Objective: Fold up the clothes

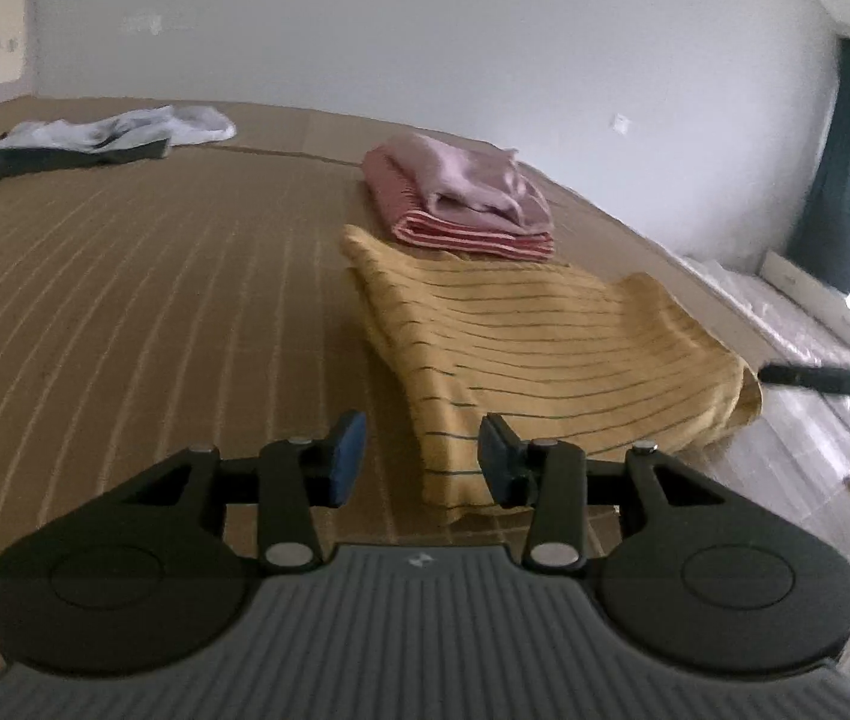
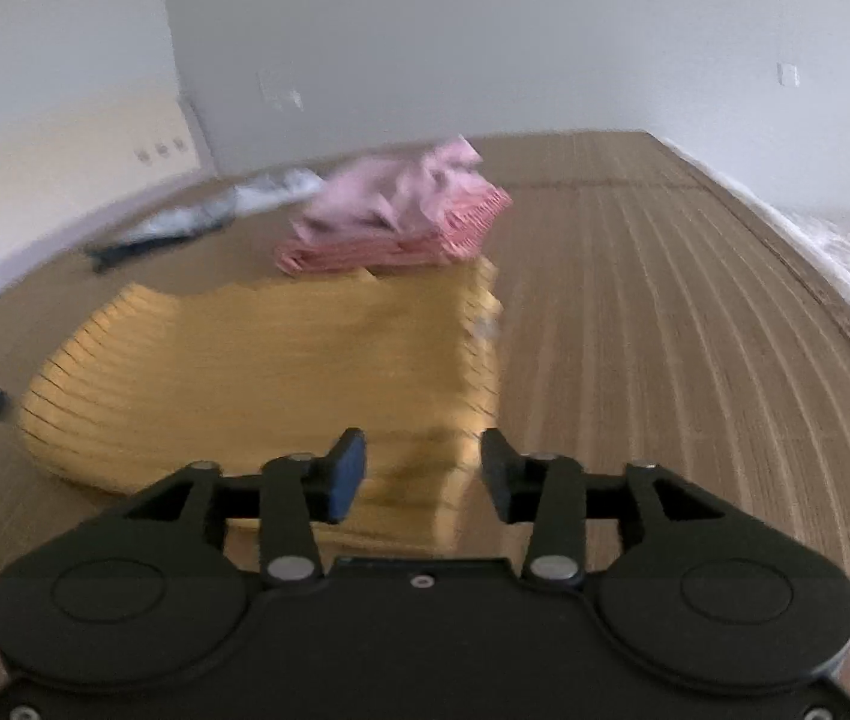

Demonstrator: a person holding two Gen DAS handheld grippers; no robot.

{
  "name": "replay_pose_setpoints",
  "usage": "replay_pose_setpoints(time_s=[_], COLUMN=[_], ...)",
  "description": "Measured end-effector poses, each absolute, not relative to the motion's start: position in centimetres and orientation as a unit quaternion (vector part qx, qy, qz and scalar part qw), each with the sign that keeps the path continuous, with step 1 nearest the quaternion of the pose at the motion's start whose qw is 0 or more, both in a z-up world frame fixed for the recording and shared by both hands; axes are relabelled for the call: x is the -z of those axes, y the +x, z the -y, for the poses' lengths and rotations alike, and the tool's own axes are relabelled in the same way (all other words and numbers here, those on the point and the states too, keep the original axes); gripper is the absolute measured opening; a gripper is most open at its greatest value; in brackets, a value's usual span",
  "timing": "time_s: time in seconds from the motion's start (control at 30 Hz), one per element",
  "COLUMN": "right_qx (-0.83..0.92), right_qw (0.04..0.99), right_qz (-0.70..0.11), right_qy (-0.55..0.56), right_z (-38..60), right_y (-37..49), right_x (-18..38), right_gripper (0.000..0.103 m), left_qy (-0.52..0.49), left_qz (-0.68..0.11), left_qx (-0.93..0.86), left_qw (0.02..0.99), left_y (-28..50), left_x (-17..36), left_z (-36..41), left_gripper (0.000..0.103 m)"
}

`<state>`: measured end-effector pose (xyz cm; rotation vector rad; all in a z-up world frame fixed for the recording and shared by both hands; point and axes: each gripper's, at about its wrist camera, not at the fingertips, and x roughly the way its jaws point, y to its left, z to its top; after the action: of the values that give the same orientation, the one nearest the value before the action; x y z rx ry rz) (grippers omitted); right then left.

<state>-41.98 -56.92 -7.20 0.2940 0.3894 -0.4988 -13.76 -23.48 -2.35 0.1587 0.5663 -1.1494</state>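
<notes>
Clothes are lying in three lots on the striped brown mat [image 1: 125, 276] that covers the bed. Going from the left in the left wrist view, a loose heap of white and dark garments [image 1: 95, 141] is sprawling unfolded at the far side, well apart from the rest. Next, a folded pink-and-red striped garment [image 1: 460, 204] is sitting as a neat stack, with its near edge touching or just overlapping the mustard-yellow striped garment [image 1: 544, 354], which is lying doubled over but slack, its layers bulging rather than flat.

The left tongs [image 1: 422, 459] are hovering with jaws apart and nothing between them, just at the yellow garment's near corner. The right tongs [image 2: 422, 465] are likewise gaping and empty, poised over the opposite near edge of the yellow garment [image 2: 257, 360]; that view is smeared, so the exact contact is hard to judge.

By my reading, the yellow garment is the piece in hand. Whether the two tongs are arriving to take its corners for another fold or are letting go after laying one, this scene is fitting both. Any further fold would be calling for matched grips on both near corners, and a level carry so the slack layers do not slide.
</notes>
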Motion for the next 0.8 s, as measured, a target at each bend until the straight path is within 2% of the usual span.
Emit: replay_pose_setpoints(time_s=[0.03, 0.13, 0.23, 0.5, 0.57, 0.7, 0.8], right_qx=[0.232, 0.188, 0.154, 0.204, 0.203, 0.139, 0.084], right_qw=[0.945, 0.959, 0.964, 0.944, 0.946, 0.965, 0.971], right_qz=[-0.182, -0.172, -0.189, -0.241, -0.238, -0.221, -0.223], right_qy=[0.143, 0.127, 0.107, 0.093, 0.086, 0.038, -0.023], right_z=[56.4, 54.5, 52.6, 53.2, 52.4, 48.4, 44.4], right_y=[-41.7, -39.6, -36.4, -34.6, -34.9, -34.1, -31.7], right_x=[6.9, 6.5, 7.0, 9.2, 8.7, 7.8, 7.6], right_gripper=[0.053, 0.059, 0.059, 0.059, 0.063, 0.079, 0.081], left_qy=[0.07, 0.089, 0.123, 0.085, 0.063, 0.026, -0.007], left_qz=[-0.263, -0.257, -0.265, -0.299, -0.294, -0.289, -0.306], left_qx=[0.54, 0.533, 0.498, 0.489, 0.508, 0.525, 0.521], left_qw=[0.797, 0.801, 0.816, 0.815, 0.807, 0.8, 0.797], left_y=[-13.9, -14.4, -13.9, -11.7, -11.7, -11.7, -10.9], left_x=[2.2, 2.7, 4.1, 3.7, 3.1, 2.0, 1.9], left_z=[23.5, 24.9, 26.1, 23.2, 22.1, 20.4, 19.5], left_gripper=[0.054, 0.055, 0.055, 0.063, 0.064, 0.07, 0.071])
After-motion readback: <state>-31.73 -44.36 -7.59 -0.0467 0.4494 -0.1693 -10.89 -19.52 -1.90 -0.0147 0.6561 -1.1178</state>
